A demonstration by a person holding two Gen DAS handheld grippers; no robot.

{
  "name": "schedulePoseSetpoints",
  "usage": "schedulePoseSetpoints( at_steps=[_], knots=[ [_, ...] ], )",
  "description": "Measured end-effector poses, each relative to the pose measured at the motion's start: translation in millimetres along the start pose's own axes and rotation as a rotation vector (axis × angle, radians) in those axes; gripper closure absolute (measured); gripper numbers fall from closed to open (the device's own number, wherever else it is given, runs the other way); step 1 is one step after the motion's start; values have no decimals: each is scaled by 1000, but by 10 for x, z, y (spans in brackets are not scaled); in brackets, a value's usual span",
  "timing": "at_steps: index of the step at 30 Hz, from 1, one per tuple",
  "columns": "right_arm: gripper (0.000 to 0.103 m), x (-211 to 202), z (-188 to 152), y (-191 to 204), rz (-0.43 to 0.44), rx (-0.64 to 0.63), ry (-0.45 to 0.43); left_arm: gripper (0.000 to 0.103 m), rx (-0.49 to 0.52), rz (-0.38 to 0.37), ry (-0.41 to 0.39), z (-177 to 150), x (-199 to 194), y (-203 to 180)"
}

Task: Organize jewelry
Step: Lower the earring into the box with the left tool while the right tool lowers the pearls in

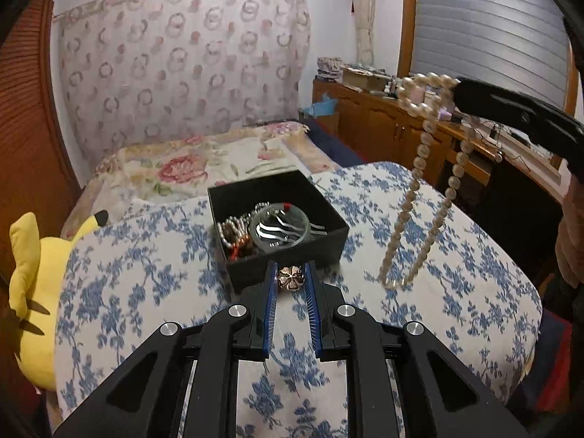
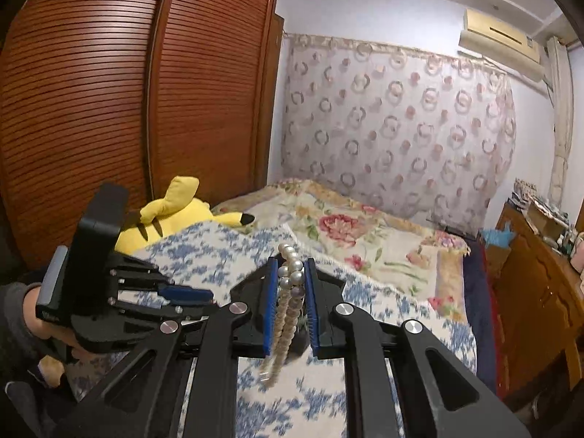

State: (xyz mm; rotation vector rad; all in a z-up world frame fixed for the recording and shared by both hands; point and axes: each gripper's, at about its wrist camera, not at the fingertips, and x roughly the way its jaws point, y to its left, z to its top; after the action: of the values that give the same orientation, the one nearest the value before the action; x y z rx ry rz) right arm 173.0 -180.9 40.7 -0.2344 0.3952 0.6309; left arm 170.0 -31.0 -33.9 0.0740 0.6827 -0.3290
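Note:
A black open box (image 1: 284,255) sits on the blue-flowered cover, holding beaded bracelets, hair clips and a round clear disc. Just in front of its near wall, my left gripper (image 1: 290,276) is shut on a small rose-gold flower brooch (image 1: 289,278), lifted off the bed. My right gripper (image 2: 291,269) is shut on a white pearl necklace (image 2: 290,284), whose loop hangs down between its blue pads. In the left wrist view the same pearl necklace (image 1: 419,182) dangles from the right gripper (image 1: 456,89) to the right of the box. In the right wrist view the left gripper (image 2: 204,295) shows at the left, in a hand.
A yellow plush toy (image 1: 33,292) lies at the bed's left edge by the slatted wooden wardrobe (image 2: 91,91). A floral quilt (image 1: 189,168) lies beyond the box. A wooden dresser (image 1: 383,124) with clutter stands along the right side.

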Motion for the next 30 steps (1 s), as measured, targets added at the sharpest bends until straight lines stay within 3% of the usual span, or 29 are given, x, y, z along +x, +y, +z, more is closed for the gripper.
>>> schedulePoseSetpoints(
  at_steps=[17,30],
  knots=[
    [87,873,412,-337,4,-35,10,89,-47,6,9,325,427,358],
    [87,1564,302,-583,-5,-31,103,89,-52,-9,46,514,863,465]
  ],
)
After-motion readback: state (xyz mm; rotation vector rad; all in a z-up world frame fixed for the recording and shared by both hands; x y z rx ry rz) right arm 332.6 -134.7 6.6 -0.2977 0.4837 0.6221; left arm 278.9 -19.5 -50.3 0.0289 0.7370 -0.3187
